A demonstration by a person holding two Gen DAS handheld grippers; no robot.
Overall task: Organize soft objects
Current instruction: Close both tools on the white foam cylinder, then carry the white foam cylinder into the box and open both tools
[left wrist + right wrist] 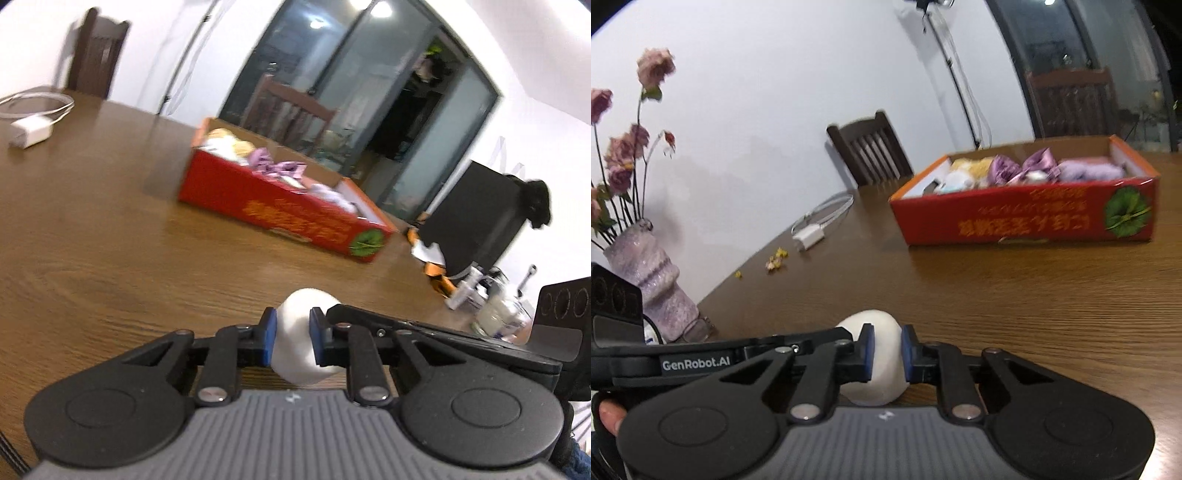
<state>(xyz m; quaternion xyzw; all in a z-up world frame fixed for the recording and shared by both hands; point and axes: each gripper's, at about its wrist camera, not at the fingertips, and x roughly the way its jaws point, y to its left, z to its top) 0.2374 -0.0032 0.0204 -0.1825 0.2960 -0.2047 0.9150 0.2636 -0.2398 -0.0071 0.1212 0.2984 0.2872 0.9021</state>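
A white soft ball (295, 354) sits squeezed between the blue pads of my left gripper (293, 334), just above the brown wooden table (110, 258). In the right wrist view my right gripper (885, 354) is likewise shut on a white soft ball (875, 391). It appears to be the same ball: the right gripper's finger (369, 314) reaches it from the right, and the left gripper's finger (798, 341) from the left. A red cardboard box (280, 214) (1027, 221) stands further off on the table and holds several soft items, among them a purple bow (1034, 162).
A white charger with its cable (29, 131) (809, 236) lies on the table. A lilac vase of dried roses (653, 284) stands at the left edge, with glasses (698, 330) and fallen petals (775, 260) nearby. Dark chairs (871, 151) (291, 110) surround the table. A black case (476, 221) and bottles (491, 306) are at the right.
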